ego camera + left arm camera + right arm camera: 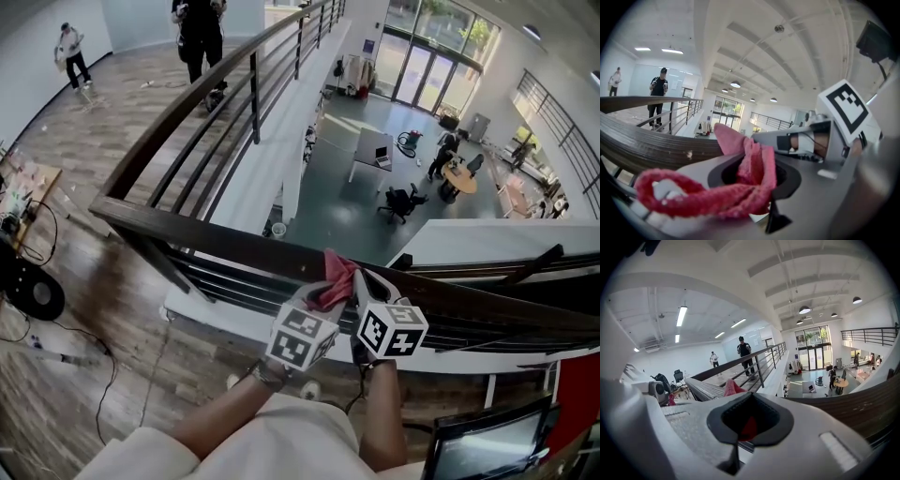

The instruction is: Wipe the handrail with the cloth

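Forearms (234, 412) at the bottom centre of the frame hold the left gripper (323, 298) and right gripper (362, 292) side by side, each with jaws closed on the pink cloth (335, 279), bunched against the dark wooden handrail (216, 234) at lower centre.

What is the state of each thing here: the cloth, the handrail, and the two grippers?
cloth: bunched up, held against the top of the handrail.
handrail: covered by the cloth only where the grippers meet, bare elsewhere.
left gripper: shut on the cloth, which spills out over its jaws.
right gripper: shut, with a red bit of the cloth between its jaws.
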Demonstrator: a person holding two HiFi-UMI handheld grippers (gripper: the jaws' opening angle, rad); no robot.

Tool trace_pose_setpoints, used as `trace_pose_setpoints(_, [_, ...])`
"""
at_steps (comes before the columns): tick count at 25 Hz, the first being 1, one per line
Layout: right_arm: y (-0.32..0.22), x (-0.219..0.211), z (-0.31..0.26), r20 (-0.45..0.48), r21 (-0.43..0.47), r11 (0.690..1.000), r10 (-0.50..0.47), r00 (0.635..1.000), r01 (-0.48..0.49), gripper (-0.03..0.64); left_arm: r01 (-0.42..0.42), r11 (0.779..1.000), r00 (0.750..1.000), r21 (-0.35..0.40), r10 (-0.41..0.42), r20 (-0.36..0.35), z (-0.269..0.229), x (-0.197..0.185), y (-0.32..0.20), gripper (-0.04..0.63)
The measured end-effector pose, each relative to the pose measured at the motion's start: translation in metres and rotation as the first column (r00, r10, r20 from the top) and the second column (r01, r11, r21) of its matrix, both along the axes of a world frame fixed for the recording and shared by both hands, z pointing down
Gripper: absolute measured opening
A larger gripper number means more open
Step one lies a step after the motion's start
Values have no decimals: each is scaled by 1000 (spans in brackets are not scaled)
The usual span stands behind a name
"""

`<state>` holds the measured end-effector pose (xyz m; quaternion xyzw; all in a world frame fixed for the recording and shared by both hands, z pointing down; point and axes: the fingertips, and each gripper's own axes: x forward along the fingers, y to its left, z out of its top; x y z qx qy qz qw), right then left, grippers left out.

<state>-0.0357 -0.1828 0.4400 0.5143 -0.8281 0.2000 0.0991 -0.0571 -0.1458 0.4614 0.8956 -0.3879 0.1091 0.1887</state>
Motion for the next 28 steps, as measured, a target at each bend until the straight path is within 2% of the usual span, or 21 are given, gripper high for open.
trace_pose_setpoints(5, [-4, -24, 1, -21, -1, 999, -37, 999, 37, 3, 30, 999, 999, -35, -30, 10, 6, -21, -1, 69])
trace_pose_setpoints(13, [-12, -55, 6, -58, -7, 997, -71, 996, 71, 3, 47, 999, 998, 0, -47, 39, 5, -48, -8, 69])
trace_pose_setpoints(22, [-15, -69, 10, -50, -33, 996, -87, 995, 86, 3, 53, 998, 998, -14, -52, 45, 10, -63, -11, 69])
trace_pose_setpoints(28, [-18, -75, 11, -34, -36, 996, -87, 996, 86, 3, 57, 998, 998, 2, -57, 37, 10, -69, -15, 69])
